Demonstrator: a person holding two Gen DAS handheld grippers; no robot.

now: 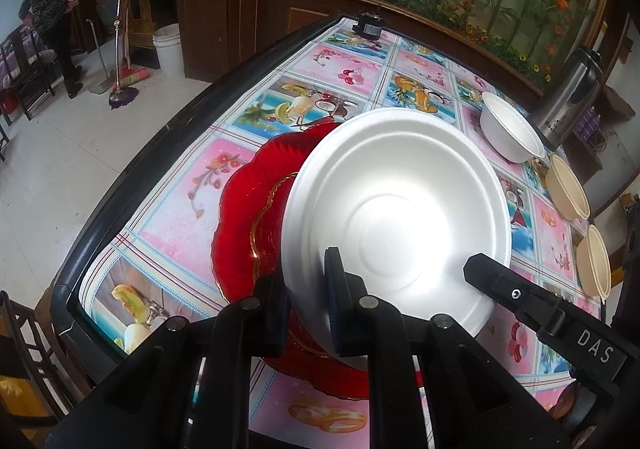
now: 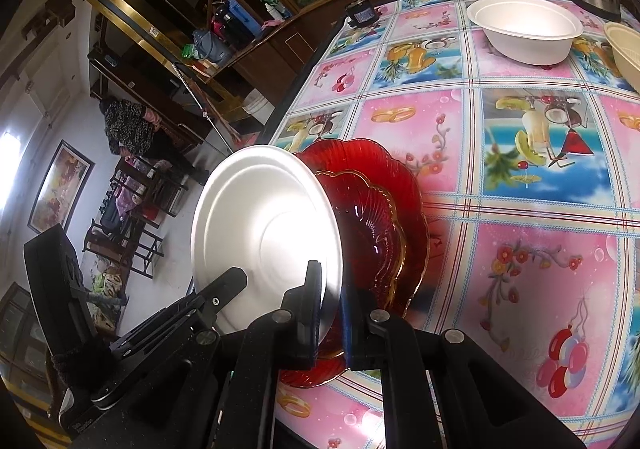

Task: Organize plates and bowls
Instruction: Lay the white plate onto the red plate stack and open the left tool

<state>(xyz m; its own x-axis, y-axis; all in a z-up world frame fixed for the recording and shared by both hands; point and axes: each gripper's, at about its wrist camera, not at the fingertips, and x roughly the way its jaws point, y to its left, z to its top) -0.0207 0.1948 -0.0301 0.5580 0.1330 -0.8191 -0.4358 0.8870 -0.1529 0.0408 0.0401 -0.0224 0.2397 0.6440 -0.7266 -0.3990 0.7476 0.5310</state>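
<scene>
- Where the near rim of the white plate (image 1: pixel 396 217) passes through the left gripper (image 1: pixel 310 301): pinched thin, one pad on top of the rim and one beneath.
- Pinched by the right gripper (image 2: pixel 332 309) as well, at another spot on the same rim; jaws nearly together, with only the rim's thickness between them.
- In the left view, one black finger of the right gripper lying over the plate's lower right edge; in the right view, one finger of the left gripper over its lower left.
- Held tilted and clear of the table (image 1: pixel 132 177), hollow side toward both cameras.
- Directly beneath: a large red plate (image 1: pixel 236 217) of ribbed glass, flat on the table, with a smaller red plate (image 1: pixel 270 225), gold-edged, lying in it.
- Cannot tell whether the white plate's far edge touches the red ones.
- Over the table, a glossy cloth (image 1: pixel 420 65) of pink and blue squares printed with fruit and drinks.
- Further right: a white bowl (image 1: pixel 508 129), upright, just beside a steel flask (image 1: pixel 568 97).
- Nearer along the right edge: two beige bowls, first (image 1: pixel 566 189) and second (image 1: pixel 594 261), upright and apart.
- At the far edge, a small black device (image 1: pixel 367 25).
- Off the table, well away: a person (image 1: pixel 52 9) in a dark speckled top, a mop (image 1: pixel 120 89), a white bucket (image 1: pixel 168 49).
</scene>
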